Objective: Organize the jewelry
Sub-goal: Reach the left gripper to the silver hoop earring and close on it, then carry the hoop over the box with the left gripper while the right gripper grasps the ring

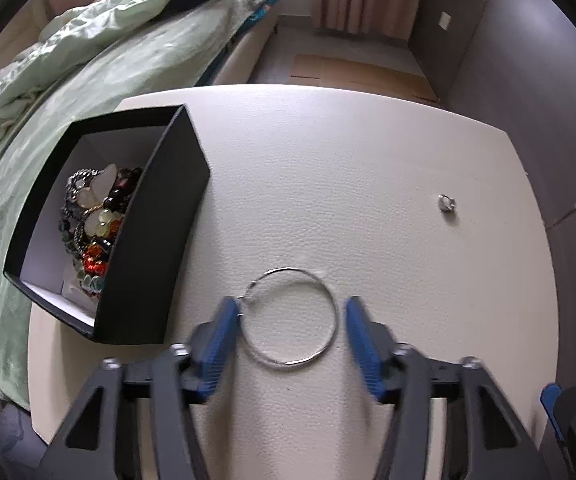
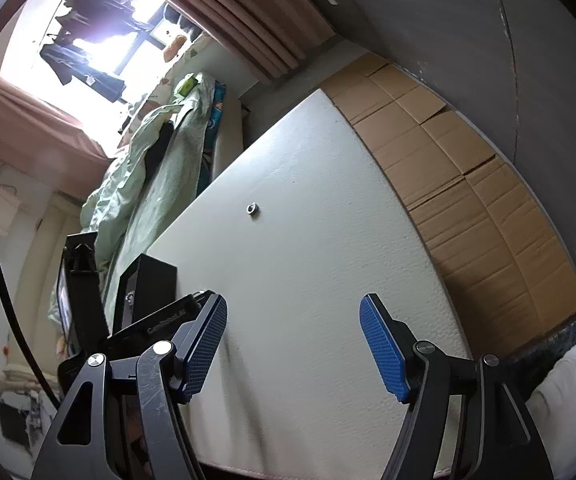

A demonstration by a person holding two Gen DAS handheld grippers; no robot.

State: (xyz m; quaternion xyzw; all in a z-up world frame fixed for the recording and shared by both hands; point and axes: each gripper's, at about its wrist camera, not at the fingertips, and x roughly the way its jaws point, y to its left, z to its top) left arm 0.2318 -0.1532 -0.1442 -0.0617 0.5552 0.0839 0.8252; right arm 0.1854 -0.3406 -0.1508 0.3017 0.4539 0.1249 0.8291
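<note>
Hoop (image 1: pixel 292 316): laid flat on the white table (image 1: pixel 368 160), just right of the box, framed between the two blue pads; it is judged to be the next piece to be put away.
Bed (image 1: pixel 68 80): seen at far left under a green cover, close against the table edge.
Box (image 1: pixel 156 240): black, open-topped, set at the table's left edge; beads (image 1: pixel 96 220) are already heaped inside, so it is taken as the collecting place.
Left tongs (image 1: pixel 292 312): pointed steeply down over the hoop, half spread; the left pad (image 1: pixel 220 340) is seen at or just touching the clasp side, the right pad stands just clear of the wire. No grip is made yet.
Approach: the thin wire is straddled across its width, probably so it can be pinched on edge and lifted.
Risk: a flat, springy wire could be pushed along the table instead of caught.
Ring (image 1: pixel 445 202): small, silver, left well apart toward the far right of the table, untouched.
Right tongs (image 2: pixel 292 344): held wide and empty above bare table, apparently kept waiting out of the way.
Cardboard (image 2: pixel 468 180): flattened on the floor beyond the table's right edge.
</note>
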